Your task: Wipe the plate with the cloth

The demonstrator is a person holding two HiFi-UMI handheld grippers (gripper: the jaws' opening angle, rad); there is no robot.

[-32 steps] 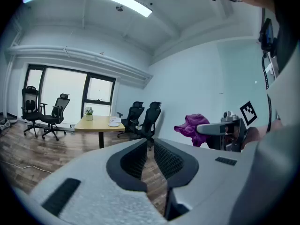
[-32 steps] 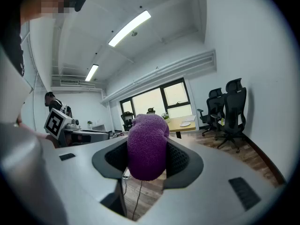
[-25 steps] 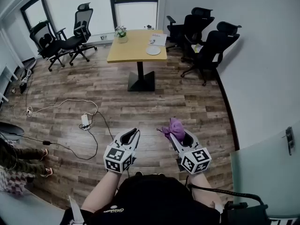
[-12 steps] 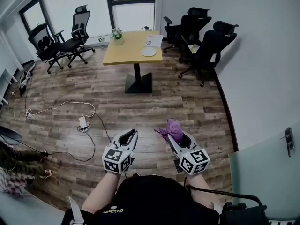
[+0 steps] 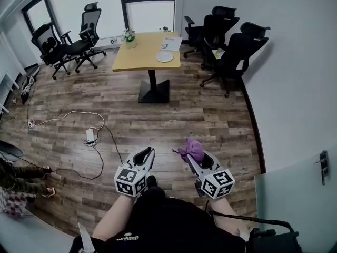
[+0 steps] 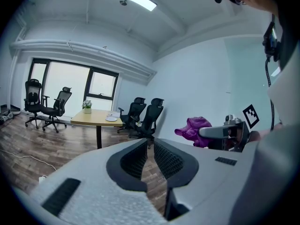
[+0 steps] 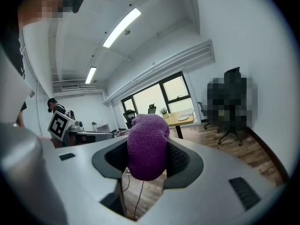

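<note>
My right tongs (image 5: 198, 158) squeeze the purple cloth (image 5: 192, 147), low in the middle. My left tongs (image 5: 148, 153) beside them are closed on nothing. The white plate (image 5: 165, 57) sits far off on the yellow table (image 5: 138, 57), up top.

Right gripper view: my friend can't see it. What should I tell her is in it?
The right gripper holds a fuzzy purple cloth clamped between its two jaws, close to the camera. Far behind it, by big windows, stands a wooden table with a white plate and a small plant on it.
</note>
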